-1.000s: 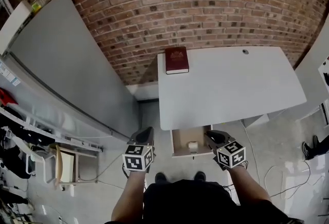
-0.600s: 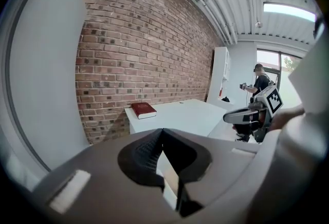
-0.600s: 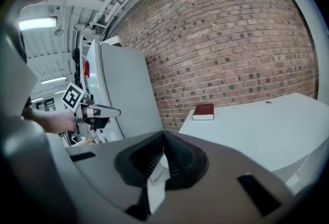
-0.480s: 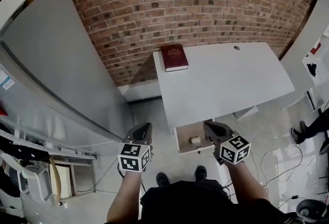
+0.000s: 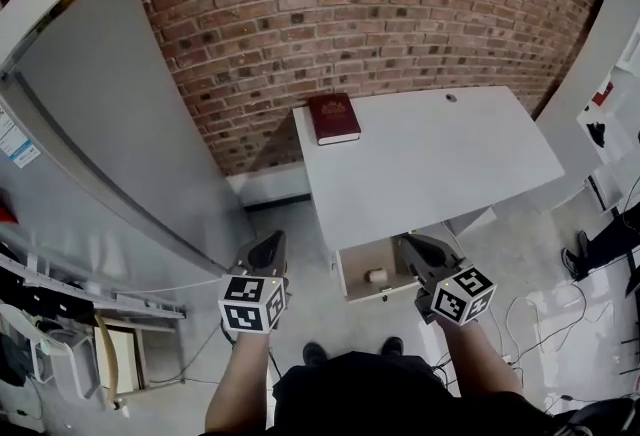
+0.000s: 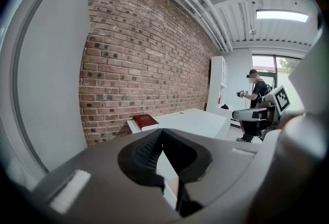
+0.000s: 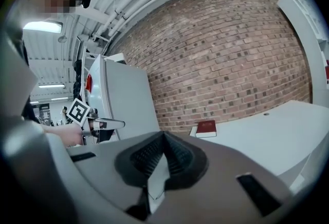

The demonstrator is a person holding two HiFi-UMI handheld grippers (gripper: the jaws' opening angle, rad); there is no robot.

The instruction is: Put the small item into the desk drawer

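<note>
Two closed tools [image 5: 272,240] [image 5: 412,245] flanking open drawer [image 5: 360,296]

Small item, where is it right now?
In the head view the small item lies inside the open drawer under the desk's near edge, seen just left of the right tongs.

A closed dark red book [image 5: 333,118] lay flat near the far left corner of the pale tabletop [image 5: 450,159], close to the brick wall [image 5: 330,14] behind it. A large grey panel [image 5: 110,114] stood slanted to the left of the tabletop, with a metal rack [image 5: 70,289] at its foot. In the left gripper view a person [image 6: 257,95] stood well off by a white cabinet [image 6: 216,84], under a lit ceiling light [image 6: 281,15].
</note>
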